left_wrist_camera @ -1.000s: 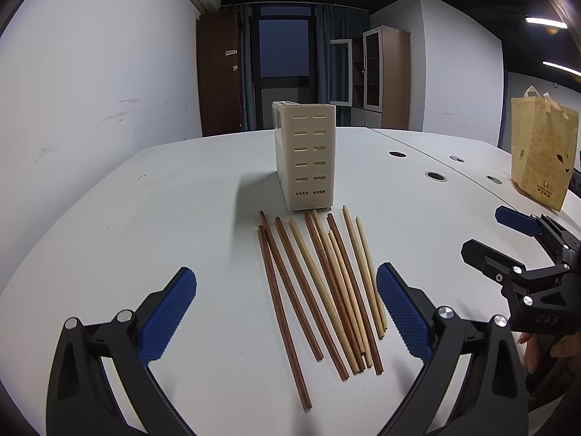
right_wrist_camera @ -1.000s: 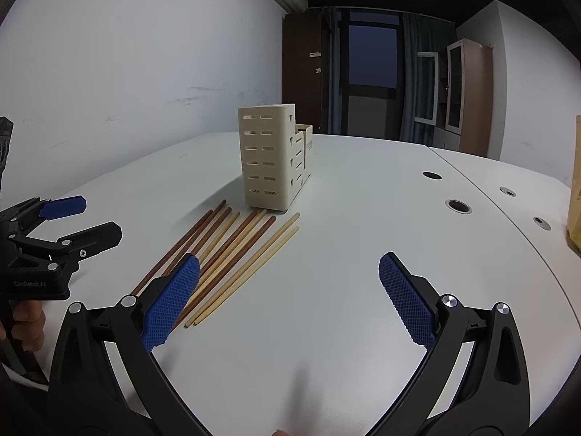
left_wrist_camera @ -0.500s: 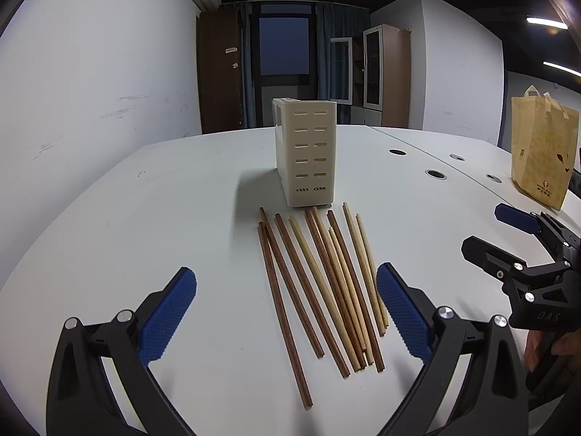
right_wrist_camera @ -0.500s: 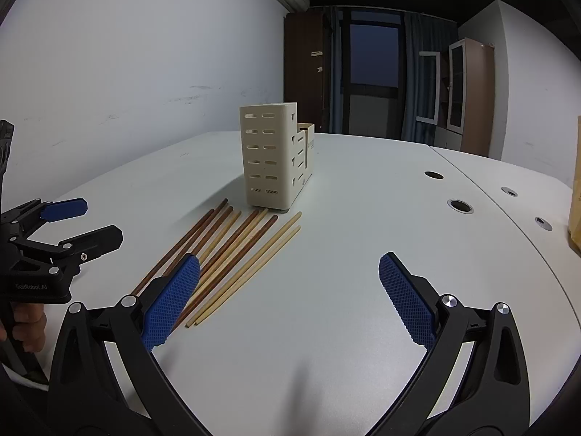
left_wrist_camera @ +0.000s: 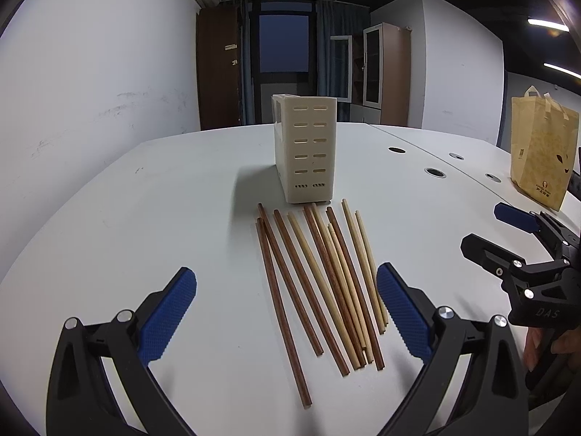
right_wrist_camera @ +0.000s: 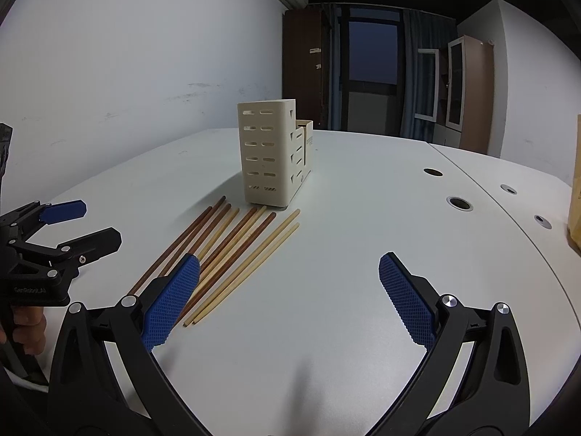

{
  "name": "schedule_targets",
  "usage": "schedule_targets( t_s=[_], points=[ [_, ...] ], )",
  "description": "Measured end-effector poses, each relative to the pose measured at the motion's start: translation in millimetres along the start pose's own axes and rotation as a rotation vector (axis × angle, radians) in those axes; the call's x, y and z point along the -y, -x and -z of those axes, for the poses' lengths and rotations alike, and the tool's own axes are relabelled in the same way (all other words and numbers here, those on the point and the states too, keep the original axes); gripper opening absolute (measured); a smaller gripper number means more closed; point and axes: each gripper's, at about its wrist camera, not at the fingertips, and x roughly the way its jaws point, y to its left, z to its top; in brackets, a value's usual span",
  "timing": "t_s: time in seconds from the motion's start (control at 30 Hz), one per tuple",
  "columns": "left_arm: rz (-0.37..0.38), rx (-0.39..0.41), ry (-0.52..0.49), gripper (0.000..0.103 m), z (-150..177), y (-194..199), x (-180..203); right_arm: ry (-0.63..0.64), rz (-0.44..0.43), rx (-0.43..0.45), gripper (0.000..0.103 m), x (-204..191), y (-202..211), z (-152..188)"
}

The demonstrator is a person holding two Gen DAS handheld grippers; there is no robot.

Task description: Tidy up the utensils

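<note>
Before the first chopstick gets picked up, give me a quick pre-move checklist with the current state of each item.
1. Left gripper open and empty: ok.
2. Right gripper open and empty: ok.
3. Chopsticks flat on the table, within view: ok.
4. Chopsticks separated for a single pick: not ok, several overlap.
5. Utensil holder upright: ok.
6. Holder compartments free: cannot tell, tops not visible.

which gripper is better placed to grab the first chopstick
Probably left. The left gripper is open with the chopsticks lying right between its fingers. The right gripper, also open, faces bare table; the chopsticks sit off beside its left finger.
</note>
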Motion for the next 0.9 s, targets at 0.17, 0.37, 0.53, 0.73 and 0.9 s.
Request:
schedule_targets(
  t_s=[0.17,0.37,0.53,0.73,0.9],
  points=[
    [-0.021,-0.005,0.008,0.098,0.8,-1.3,0.8,-0.012,-0.025,-0.024,0.095,-4.0,-6.3,-1.9],
    [-0.024,-0.059,0.06,0.098,-5.5,-10.8,-9.1,-0.029,-0.026,-0.051,0.095,-1.7,-13.6,-7.6],
    [-0.017,-0.128,0.095,0.098,-13.5,-22.8,-18.6,-0.053,0.016,-0.101,0.095,5.1,-25.2,-15.9],
    [-0.02,-0.159,0.061,0.098,-20.4,-35.1,-22.3,-0.083,0.001,-0.186,0.095,13.3,-49.4,-20.7],
    [-0.008,-0.186,0.064,0.098,-29.5,-45.1,-28.2,-0.084,-0.011,-0.242,0.095,14.8,-65.5,-25.1]
  ],
)
